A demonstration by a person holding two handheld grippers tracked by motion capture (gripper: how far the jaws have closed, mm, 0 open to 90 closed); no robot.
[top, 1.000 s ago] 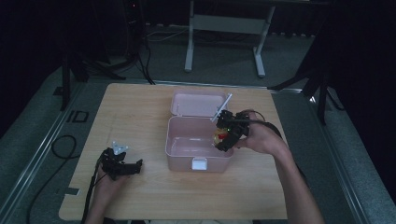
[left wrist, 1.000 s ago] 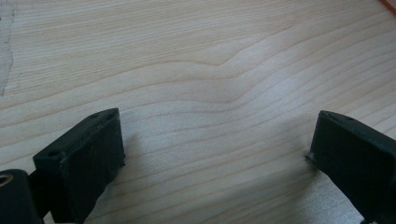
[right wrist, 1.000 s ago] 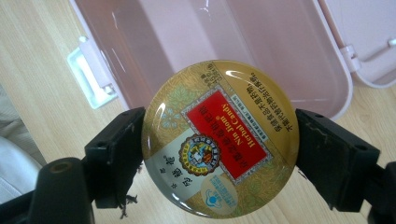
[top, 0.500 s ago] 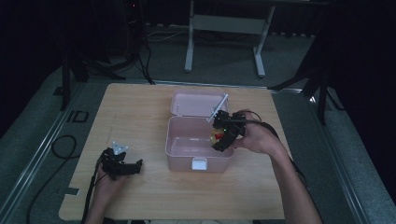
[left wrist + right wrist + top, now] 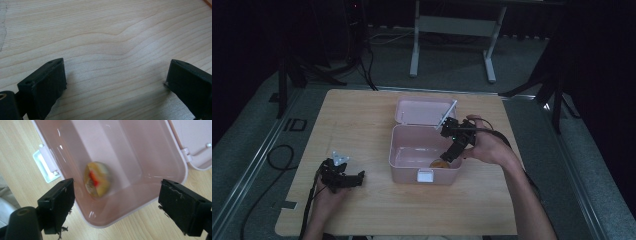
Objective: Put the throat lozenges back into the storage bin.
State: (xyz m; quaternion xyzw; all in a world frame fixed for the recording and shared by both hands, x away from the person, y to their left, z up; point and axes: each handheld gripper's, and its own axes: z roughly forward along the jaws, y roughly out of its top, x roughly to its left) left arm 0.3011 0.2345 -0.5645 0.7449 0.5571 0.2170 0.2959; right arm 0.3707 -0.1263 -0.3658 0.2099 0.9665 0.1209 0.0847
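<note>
A pale wooden table (image 5: pixel 362 120) stands in a dark room, with a metal stand on the grey floor beyond its far edge. The right gripper (image 5: pixel 453 150) hangs over the right side of a pink box (image 5: pixel 404 172) at mid-table, its jaws spread wide and holding nothing; in the right gripper view (image 5: pixel 117 202) the two black jaws frame the box's interior from above. Between them, on the box floor near the front wall and toward the right corner, lies a small round food piece (image 5: pixel 97 182), yellow-orange with a red streak, slightly blurred, so whether it has fully settled cannot be told. The same piece appears in the high view as an orange spot (image 5: pixel 438 163) just below the jaws. The box's white latch (image 5: pixel 425 175) faces the near edge, and its lid (image 5: pixel 422 111) lies open flat behind it, hinged at the far side.

The left gripper (image 5: pixel 343 177) rests low at the near left of the table, well apart from the box, jaws parted over bare wood (image 5: pixel 112 42) and empty.

Judged from this arrangement, the placing of the food piece into the box appears complete or nearly so. What plausibly remains is withdrawing the right gripper, then folding the lid forward and fastening the latch.
</note>
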